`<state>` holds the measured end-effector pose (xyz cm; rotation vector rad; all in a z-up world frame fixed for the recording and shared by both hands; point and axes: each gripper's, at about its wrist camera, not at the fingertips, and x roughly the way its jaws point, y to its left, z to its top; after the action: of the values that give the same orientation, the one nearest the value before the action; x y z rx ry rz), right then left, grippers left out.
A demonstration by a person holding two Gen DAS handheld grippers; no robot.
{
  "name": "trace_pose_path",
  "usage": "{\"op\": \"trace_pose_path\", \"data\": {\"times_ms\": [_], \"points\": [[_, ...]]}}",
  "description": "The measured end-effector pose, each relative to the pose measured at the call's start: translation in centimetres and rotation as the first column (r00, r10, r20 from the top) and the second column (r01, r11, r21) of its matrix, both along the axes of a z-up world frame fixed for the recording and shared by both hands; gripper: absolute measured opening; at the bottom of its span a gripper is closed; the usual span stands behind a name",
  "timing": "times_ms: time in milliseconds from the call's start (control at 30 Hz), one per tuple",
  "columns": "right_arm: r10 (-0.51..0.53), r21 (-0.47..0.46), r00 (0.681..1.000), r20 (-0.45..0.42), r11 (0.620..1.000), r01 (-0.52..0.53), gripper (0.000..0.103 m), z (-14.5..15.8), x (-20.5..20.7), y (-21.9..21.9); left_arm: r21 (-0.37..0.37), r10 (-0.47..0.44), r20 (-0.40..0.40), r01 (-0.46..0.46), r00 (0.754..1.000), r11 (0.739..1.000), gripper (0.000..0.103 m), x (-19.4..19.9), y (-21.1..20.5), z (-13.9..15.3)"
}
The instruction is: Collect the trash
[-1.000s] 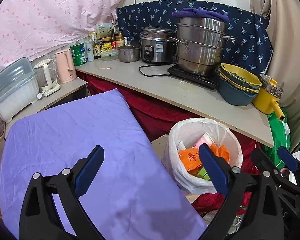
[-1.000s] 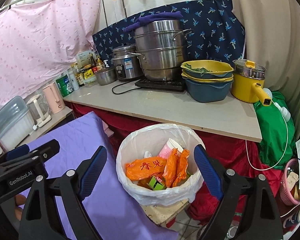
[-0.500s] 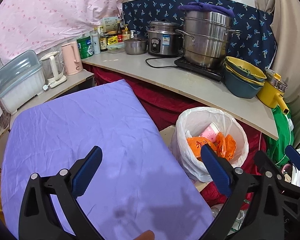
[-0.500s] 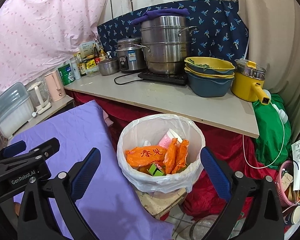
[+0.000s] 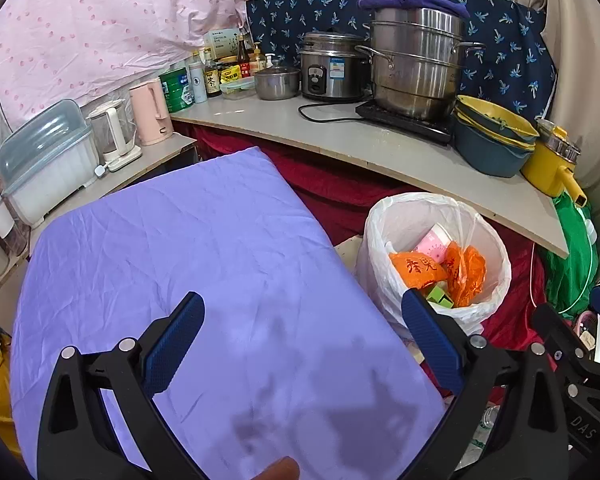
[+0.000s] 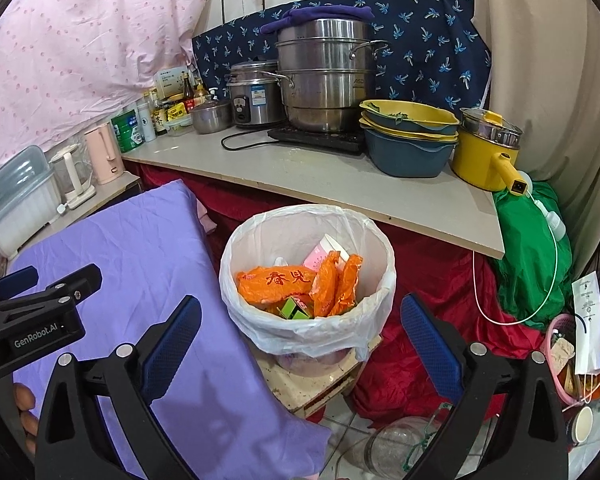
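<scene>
Both grippers — left gripper (image 5: 300,344), stamped "GenRobot.AI", right gripper (image 6: 300,340) — fingers spread wide, holding nothing.

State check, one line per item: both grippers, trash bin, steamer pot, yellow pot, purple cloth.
left gripper: open, holding nothing, over the purple cloth
right gripper: open, holding nothing, in front of the bin
trash bin: upright, bag-lined, partly filled with orange wrappers
steamer pot: on the cooktop, cloth on top
yellow pot: lidded, on the counter
purple cloth: spread flat, creased
</scene>
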<state>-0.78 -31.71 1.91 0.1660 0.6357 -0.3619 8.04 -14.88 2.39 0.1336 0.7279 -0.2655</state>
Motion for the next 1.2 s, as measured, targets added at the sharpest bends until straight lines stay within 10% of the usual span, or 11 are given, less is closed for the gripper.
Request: {"op": "trace_pose_path", "data": {"times_ms": [1200], "points": [[0.018, 0.005, 0.999, -0.034, 1.0, -0.018, 0.096, -1.8, 0.5, -0.8, 0.036, 0.012, -0.033, -0.011, 0.999, 0.999, 0.095, -0.3, -1.4, -1.6]]}}
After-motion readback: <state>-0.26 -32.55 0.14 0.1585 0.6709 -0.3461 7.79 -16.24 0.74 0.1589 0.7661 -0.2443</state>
